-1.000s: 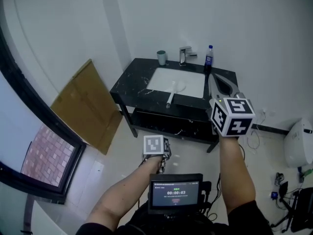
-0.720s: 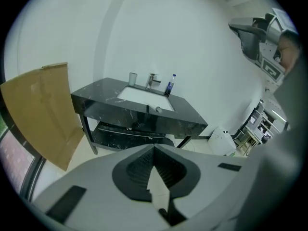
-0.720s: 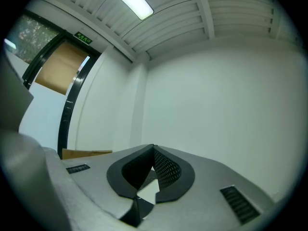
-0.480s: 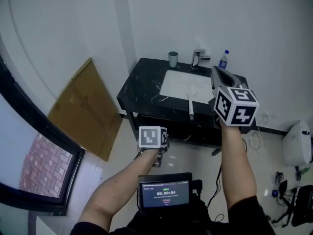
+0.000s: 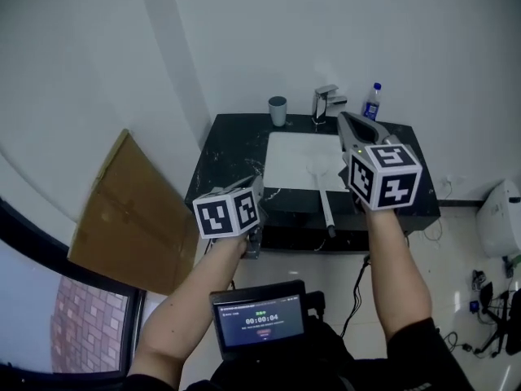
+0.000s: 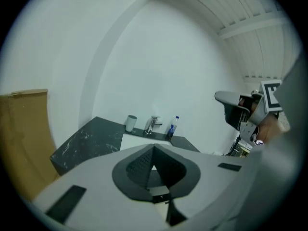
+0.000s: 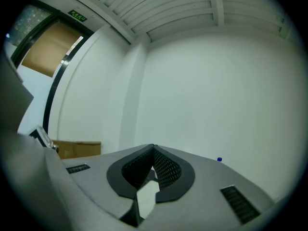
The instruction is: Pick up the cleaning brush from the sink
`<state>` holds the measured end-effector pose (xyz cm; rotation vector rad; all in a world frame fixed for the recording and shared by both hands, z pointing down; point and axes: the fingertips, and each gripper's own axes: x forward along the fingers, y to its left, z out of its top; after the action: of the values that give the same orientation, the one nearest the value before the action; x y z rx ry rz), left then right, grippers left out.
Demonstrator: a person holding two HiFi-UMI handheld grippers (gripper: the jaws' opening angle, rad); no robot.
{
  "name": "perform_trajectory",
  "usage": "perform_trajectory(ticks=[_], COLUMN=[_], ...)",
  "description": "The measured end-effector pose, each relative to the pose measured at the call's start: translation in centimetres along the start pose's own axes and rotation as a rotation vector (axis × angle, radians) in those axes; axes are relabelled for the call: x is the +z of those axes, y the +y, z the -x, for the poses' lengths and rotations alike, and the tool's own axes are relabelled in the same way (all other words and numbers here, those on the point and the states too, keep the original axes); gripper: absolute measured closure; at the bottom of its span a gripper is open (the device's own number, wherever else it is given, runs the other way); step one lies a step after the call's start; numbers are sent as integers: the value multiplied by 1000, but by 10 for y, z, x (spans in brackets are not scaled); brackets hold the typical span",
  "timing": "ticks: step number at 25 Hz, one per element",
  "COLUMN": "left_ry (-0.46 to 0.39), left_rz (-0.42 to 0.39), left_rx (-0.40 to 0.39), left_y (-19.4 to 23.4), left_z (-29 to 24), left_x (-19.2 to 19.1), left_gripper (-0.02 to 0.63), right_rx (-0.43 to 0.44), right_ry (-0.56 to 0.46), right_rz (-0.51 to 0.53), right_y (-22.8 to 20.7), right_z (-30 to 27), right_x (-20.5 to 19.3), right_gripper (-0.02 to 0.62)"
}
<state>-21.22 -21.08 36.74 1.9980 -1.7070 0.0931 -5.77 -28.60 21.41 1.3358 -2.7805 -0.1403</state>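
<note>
The left hand-held gripper (image 5: 257, 186) is shut, its two jaws pressed tip to tip with nothing between them. It hangs in the air in front of the front left corner of the bench (image 5: 228, 147) and touches nothing. The right hand-held gripper (image 5: 343, 117) is shut too and holds nothing. It hangs over the right side of the sink (image 5: 285, 151) and hides that part of it in the head view. The cleaning brush (image 5: 325, 200) is white. Its head lies in the sink and its long handle pokes out over the front edge of the bench, between the two grippers. Neither gripper view shows the brush, because each gripper's own grey body is in the way. In the right gripper view only the blue cap of the bottle (image 5: 371, 103) peeks out. The bottle stands at the back edge of the bench, just right of the tap (image 5: 326, 102). A grey cup (image 5: 278, 111) stands at the back edge left of the tap, and what is inside it cannot be seen. A sheet of cardboard (image 5: 122, 210) leans on the wall left of the bench.
</note>
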Motion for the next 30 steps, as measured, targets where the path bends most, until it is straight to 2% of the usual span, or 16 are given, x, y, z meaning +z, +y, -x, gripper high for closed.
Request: perform_trajectory(ticks=[3,7,11,13,16,18,22,24,25,26,27,28,30], left_ry=[-22,-2,-13,1,6,10,16,29,35,39,43,48,56], left_rz=[-54,-119,-156,-194,-261,-263,-202,-180,-163,-154,-159,-174,-199], left_rx=[4,-14,-96,-131,-232,-266,-225,-226,-233,-235,-226,-208,-158], left_y=[32,72,119,140,159,173,199,204,205,205,207,209,216], left_z=[-33,-67,-108,-132,-166,-185,-214,-227,-233,-237,-241,-246,-256], left_x=[41,66,90,94,109,112,97,93,90,86,82,80,79], left_gripper=[606,606,606,606,606,605,603,569,527,526,526,526,526], right_rx=[-15,-57,-92,-147,-217,-240,-236,-232,-226,-215,-199,-183,-158], right_ry=[71,145,182,246,300,346,554,640,675,713,754,793,859], right_rz=[-7,-47,-79,-100,-127,-146,-184,-218,-241,-263,-280,-290,-305], right_y=[-13,-19,-13,-19,-32,-35,-44,-49,-50,-50,-48,-48,-49], right_z=[-51,-98,-142,-160,-191,-207,-215,-219,-220,-221,-221,-222,-226], right_x=[-24,-59,-81,-109,-142,-169,-245,-278,-293,-307,-321,-333,-353], right_gripper=[594,594,594,594,594,594,594,594,594,594,514,488,488])
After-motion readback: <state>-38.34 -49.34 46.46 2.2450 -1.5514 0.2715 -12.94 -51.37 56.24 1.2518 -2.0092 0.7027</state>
